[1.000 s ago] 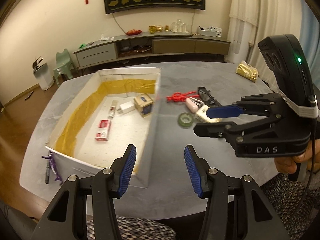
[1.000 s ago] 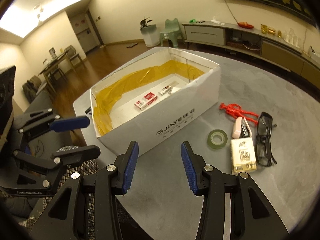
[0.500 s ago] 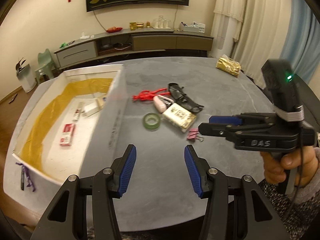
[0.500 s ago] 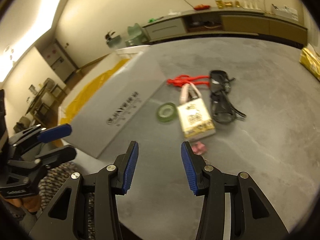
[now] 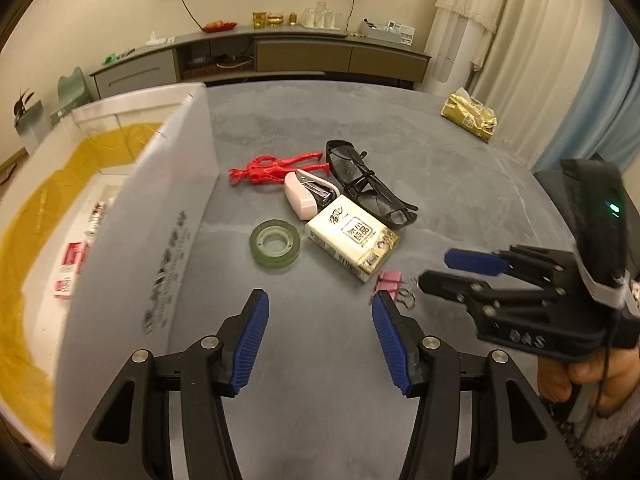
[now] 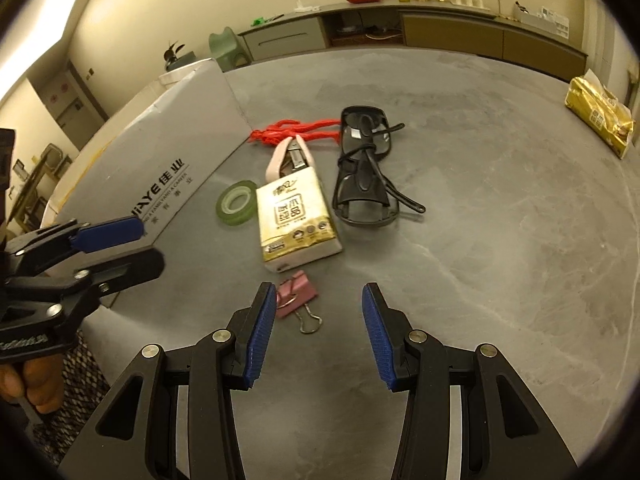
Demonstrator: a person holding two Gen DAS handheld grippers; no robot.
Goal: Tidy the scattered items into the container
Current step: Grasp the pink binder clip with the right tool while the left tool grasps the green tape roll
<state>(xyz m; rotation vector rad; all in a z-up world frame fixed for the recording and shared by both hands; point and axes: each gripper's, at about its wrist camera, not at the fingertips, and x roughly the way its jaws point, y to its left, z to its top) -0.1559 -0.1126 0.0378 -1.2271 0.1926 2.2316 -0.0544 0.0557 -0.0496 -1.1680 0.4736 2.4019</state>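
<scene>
A: The container (image 5: 132, 240), a white cardboard box, stands on the grey table (image 5: 460, 168) at about 9 o'clock in the left wrist view. Inside it I see yellow tape on the walls and a small red and white packet (image 5: 72, 268) on the bottom.

B: And the scattered items?

A: They lie in a group just beside the box wall, toward 12 o'clock from the left gripper (image 5: 320, 316). There is a green tape roll (image 5: 275, 243), and touching it at 3 o'clock a tissue pack (image 5: 352, 240). A pink stapler (image 5: 306, 196) touches the far end of the pack. Behind the stapler lies a red figure (image 5: 276, 168), and at its 3 o'clock black glasses (image 5: 368, 188).

B: Is something nearer to the grippers?

A: Yes, a pink binder clip (image 6: 298, 298). In the right wrist view it lies just beside the left finger of the right gripper (image 6: 320, 336), near the close end of the tissue pack. I cannot tell if the finger touches it.

B: How are the fingers?

A: Both grippers have the fingers spread apart and they hold nothing. A hand (image 5: 580, 372) holds the right gripper at 3 o'clock in the left view.

B: Anything else on the table?

A: A gold packet (image 6: 600, 116), well apart, at about 2 o'clock.
</scene>
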